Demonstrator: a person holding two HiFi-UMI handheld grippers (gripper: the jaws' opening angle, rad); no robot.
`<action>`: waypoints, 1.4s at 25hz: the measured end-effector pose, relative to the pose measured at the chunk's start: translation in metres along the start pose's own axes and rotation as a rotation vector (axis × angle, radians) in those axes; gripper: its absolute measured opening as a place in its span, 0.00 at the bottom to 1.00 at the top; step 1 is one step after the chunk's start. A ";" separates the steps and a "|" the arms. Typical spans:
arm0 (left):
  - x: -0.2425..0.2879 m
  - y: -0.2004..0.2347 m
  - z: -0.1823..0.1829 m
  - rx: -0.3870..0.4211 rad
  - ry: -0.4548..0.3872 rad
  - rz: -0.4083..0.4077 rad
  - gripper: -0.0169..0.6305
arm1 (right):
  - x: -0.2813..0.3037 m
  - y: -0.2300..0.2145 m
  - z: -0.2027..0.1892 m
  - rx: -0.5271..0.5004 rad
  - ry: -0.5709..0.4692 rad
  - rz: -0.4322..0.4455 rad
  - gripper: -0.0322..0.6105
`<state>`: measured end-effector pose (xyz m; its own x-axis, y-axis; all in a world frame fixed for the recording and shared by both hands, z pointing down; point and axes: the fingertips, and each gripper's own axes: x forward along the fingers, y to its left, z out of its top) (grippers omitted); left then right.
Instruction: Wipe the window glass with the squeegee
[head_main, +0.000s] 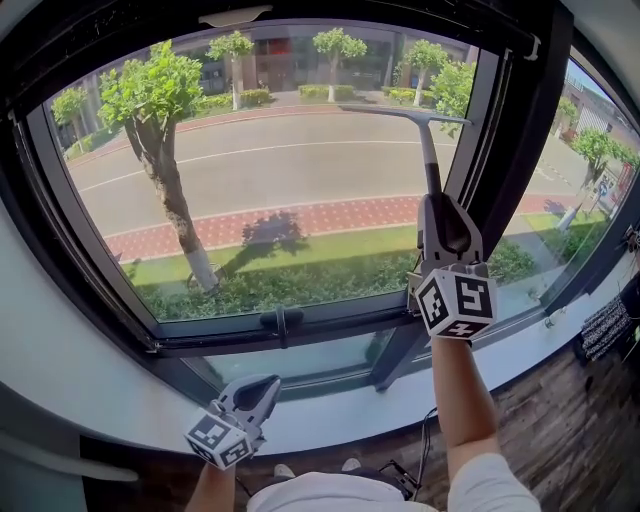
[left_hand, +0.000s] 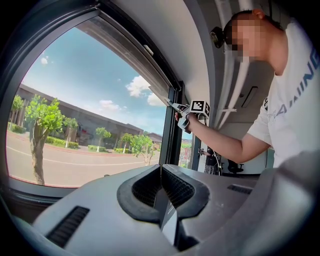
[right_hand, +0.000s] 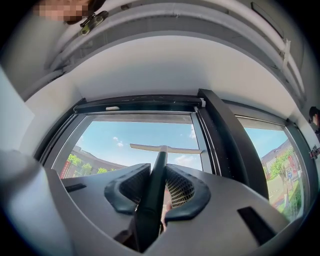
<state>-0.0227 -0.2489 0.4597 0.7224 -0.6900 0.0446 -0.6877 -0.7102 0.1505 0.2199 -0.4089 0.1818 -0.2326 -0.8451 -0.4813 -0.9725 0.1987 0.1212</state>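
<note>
My right gripper (head_main: 446, 228) clamps the squeegee (head_main: 429, 150) by its handle, blade high before the window glass (head_main: 280, 190) at right. My left gripper (head_main: 256, 393) hangs closed and empty. If my wrist tilts, the blade could lift and streak.

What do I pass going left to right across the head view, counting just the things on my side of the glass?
The left gripper, jaws together and empty → the right gripper, jaws shut on the squeegee → a dark patterned thing at the far right edge.
</note>
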 end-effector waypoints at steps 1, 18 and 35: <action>-0.001 0.000 0.000 -0.003 0.001 0.002 0.06 | -0.002 0.001 -0.003 0.002 0.005 0.000 0.20; -0.004 -0.006 0.001 -0.011 0.004 -0.002 0.06 | -0.027 0.005 -0.037 -0.001 0.084 0.006 0.20; -0.002 -0.004 -0.002 -0.006 0.011 -0.005 0.06 | -0.051 0.012 -0.072 0.008 0.149 0.004 0.20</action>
<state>-0.0208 -0.2443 0.4605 0.7267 -0.6848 0.0547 -0.6835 -0.7129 0.1568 0.2206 -0.3986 0.2701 -0.2336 -0.9086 -0.3462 -0.9718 0.2059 0.1152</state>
